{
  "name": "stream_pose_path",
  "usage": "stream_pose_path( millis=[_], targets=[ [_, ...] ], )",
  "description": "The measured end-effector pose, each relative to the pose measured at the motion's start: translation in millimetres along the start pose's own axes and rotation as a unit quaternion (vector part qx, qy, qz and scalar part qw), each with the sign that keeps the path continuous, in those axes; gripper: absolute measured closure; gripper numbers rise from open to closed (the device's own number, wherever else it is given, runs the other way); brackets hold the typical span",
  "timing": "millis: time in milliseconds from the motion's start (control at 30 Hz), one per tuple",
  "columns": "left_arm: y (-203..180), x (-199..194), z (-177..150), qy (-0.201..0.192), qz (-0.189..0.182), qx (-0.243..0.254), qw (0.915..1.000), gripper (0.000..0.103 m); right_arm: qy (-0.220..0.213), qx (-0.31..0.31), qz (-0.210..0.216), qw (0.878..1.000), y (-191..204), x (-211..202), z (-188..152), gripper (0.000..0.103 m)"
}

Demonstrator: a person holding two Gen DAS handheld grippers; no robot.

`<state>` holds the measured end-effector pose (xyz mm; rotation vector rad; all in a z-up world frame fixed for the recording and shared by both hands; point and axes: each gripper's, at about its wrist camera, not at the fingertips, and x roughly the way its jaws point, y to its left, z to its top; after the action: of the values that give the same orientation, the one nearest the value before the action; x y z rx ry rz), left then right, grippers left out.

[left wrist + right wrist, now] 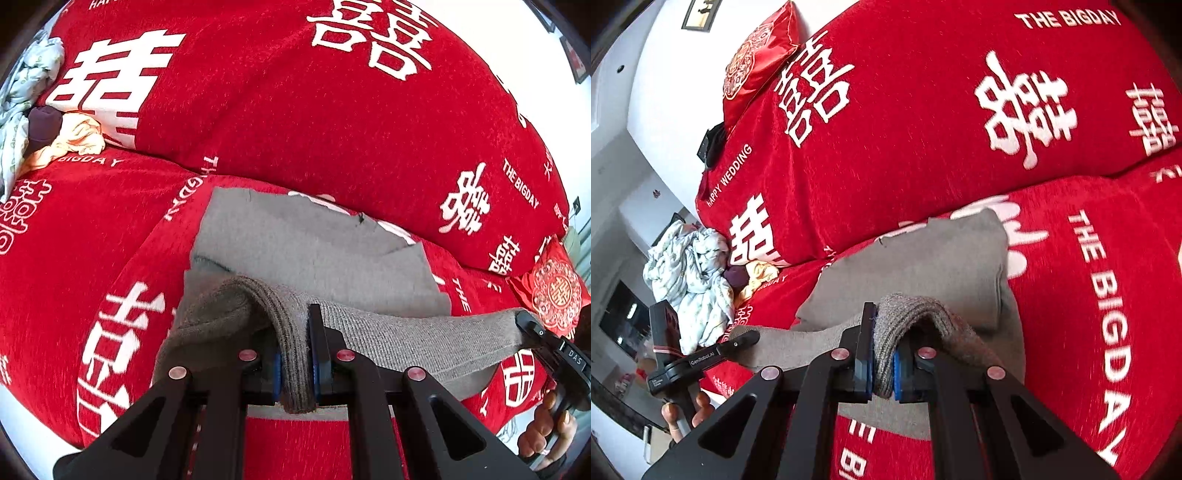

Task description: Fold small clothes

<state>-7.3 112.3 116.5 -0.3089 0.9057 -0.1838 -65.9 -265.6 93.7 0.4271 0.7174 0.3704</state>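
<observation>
A grey knitted garment (295,240) lies on the seat of a sofa draped in a red cover (295,122) printed with white characters. Most of it rests flat on the seat, while its ribbed near edge (291,350) is raised off the cover and stretched between the two tongs. The left gripper (295,369) has its blue-padded jaws pressed together on one bunched end of that ribbed edge, which folds over and hangs down between the pads. The right gripper (882,365) pinches the other end of the same edge in the same way, the fabric humped over its jaws. Between the two grips the hem runs taut as a grey band (424,343), clear of the seat, with the flat part of the garment lying just beyond it toward the backrest.

A hand (546,428) holds the right tool's handle, seen from the left. At the far end of the seat sits a heap of crumpled pale clothes (690,273), well apart from the garment. A red embroidered cushion (757,62) leans at the other end of the sofa.
</observation>
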Motion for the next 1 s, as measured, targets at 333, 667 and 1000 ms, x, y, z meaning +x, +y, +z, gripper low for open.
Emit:
stream_pose_path(
  millis=[333, 667, 1000],
  targets=[
    [1.0, 28.3, 44.8, 0.014, 0.005, -0.014, 0.9998, 0.09, 0.008, 0.011, -0.021, 1.0, 0.6, 33.6, 42.4, 0.095],
    [-8.4, 55.7, 80.3, 0.022, 0.016, -0.003, 0.9996, 0.09, 0.013, 0.021, -0.044, 0.999, -12.5, 64.9, 69.8, 0.096],
    [-17.9, 92.3, 97.5, 0.027, 0.046, 0.026, 0.9982, 0.09, 0.032, 0.025, -0.063, 0.997, -30.4, 103.0, 90.0, 0.096]
  ],
)
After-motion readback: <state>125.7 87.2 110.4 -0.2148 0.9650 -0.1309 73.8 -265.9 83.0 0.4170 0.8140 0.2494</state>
